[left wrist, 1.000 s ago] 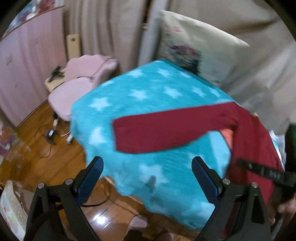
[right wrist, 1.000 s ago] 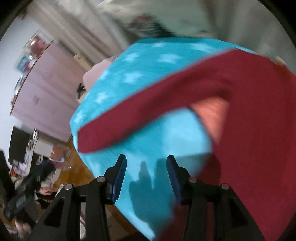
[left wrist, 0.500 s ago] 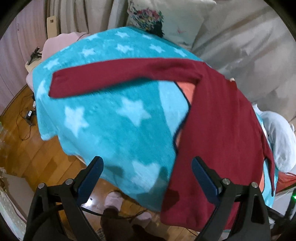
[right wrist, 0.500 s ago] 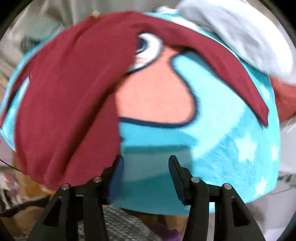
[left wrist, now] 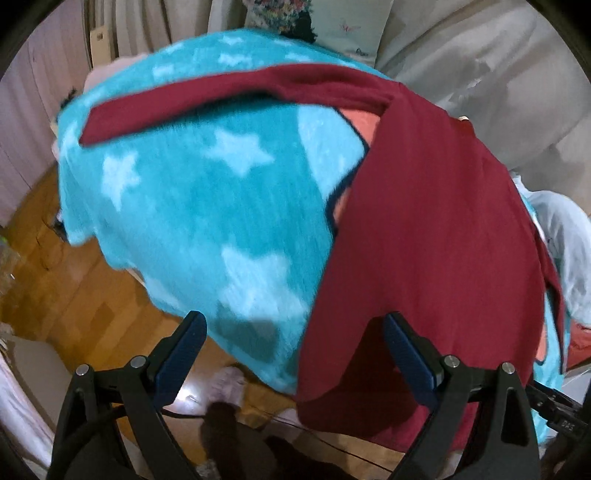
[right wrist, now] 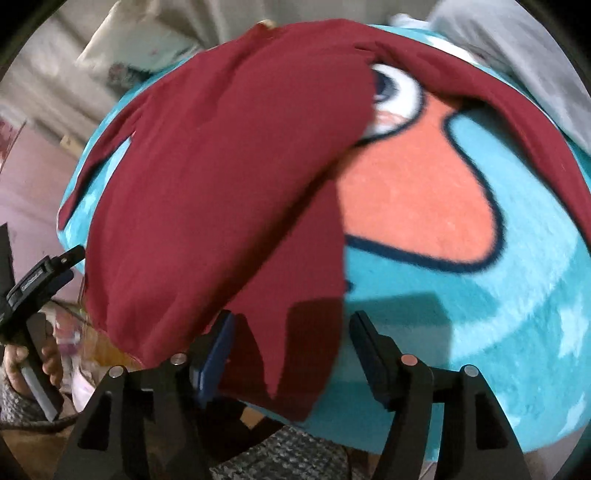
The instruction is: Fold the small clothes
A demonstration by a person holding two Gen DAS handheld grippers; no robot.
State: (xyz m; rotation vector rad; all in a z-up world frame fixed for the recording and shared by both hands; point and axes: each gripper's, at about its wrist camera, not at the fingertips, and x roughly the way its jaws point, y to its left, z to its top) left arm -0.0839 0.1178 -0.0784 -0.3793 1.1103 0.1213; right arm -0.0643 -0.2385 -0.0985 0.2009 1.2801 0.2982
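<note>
A dark red long-sleeved top (left wrist: 436, 229) lies spread on a turquoise star blanket (left wrist: 207, 206), one sleeve stretched out to the left (left wrist: 192, 99), its hem hanging over the near edge. My left gripper (left wrist: 293, 347) is open and empty just before the hem's left corner. In the right wrist view the top (right wrist: 221, 177) fills the left half, its other sleeve running along the far right (right wrist: 517, 110). My right gripper (right wrist: 291, 347) is open, with the hem's right corner (right wrist: 295, 362) between its fingers.
The blanket (right wrist: 498, 332) carries an orange cartoon figure with an eye (right wrist: 406, 192). A pillow (left wrist: 332, 22) and grey bedding (left wrist: 480, 74) lie behind. Wooden floor (left wrist: 55, 288) is below on the left. A light grey garment (left wrist: 569, 236) lies at the right.
The left gripper has moved closer and lower toward the hem. The right gripper has moved left along the near edge, so the hem corner now lies between its fingers.
</note>
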